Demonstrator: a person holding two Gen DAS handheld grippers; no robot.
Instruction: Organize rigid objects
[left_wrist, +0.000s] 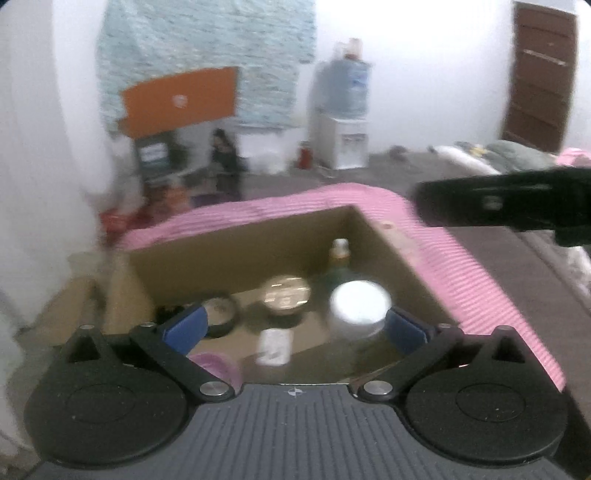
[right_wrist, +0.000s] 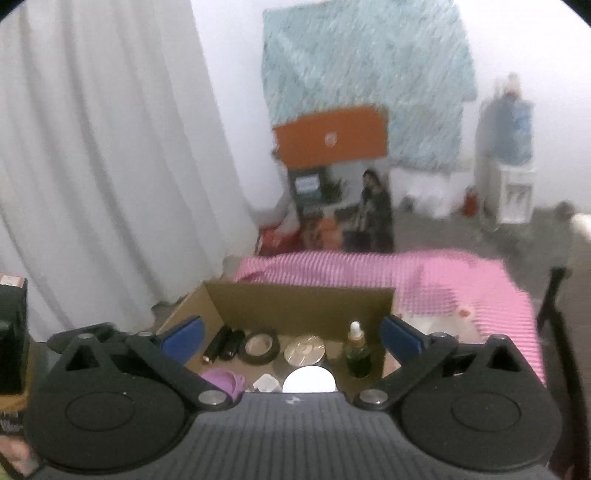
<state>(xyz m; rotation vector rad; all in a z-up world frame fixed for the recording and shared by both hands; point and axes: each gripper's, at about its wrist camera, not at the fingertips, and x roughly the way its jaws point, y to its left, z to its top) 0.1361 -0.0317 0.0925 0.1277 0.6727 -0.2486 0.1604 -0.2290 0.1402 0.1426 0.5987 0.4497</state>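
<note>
An open cardboard box (left_wrist: 236, 251) (right_wrist: 295, 306) sits on a pink striped cloth. Inside lie a white-lidded jar (left_wrist: 360, 306) (right_wrist: 309, 380), a gold round tin (left_wrist: 286, 295) (right_wrist: 304, 349), a green dropper bottle (left_wrist: 340, 262) (right_wrist: 357, 354), a black tape roll (left_wrist: 221, 314) (right_wrist: 258, 345), a purple lid (left_wrist: 218, 363) (right_wrist: 223, 380), a small clear packet (left_wrist: 275, 345) (right_wrist: 266, 382) and black tubes (right_wrist: 225, 343). My left gripper (left_wrist: 295, 325) is open above the box, empty. My right gripper (right_wrist: 291, 334) is open above the box, empty. The right gripper's black body (left_wrist: 517, 206) shows in the left wrist view.
The pink striped cloth (left_wrist: 476, 284) (right_wrist: 461, 280) covers the surface around the box. A white curtain (right_wrist: 110, 166) hangs at the left. An orange carton (right_wrist: 332, 136) and a water dispenser (left_wrist: 345, 125) stand at the far wall. A black box (right_wrist: 13, 332) is at the left edge.
</note>
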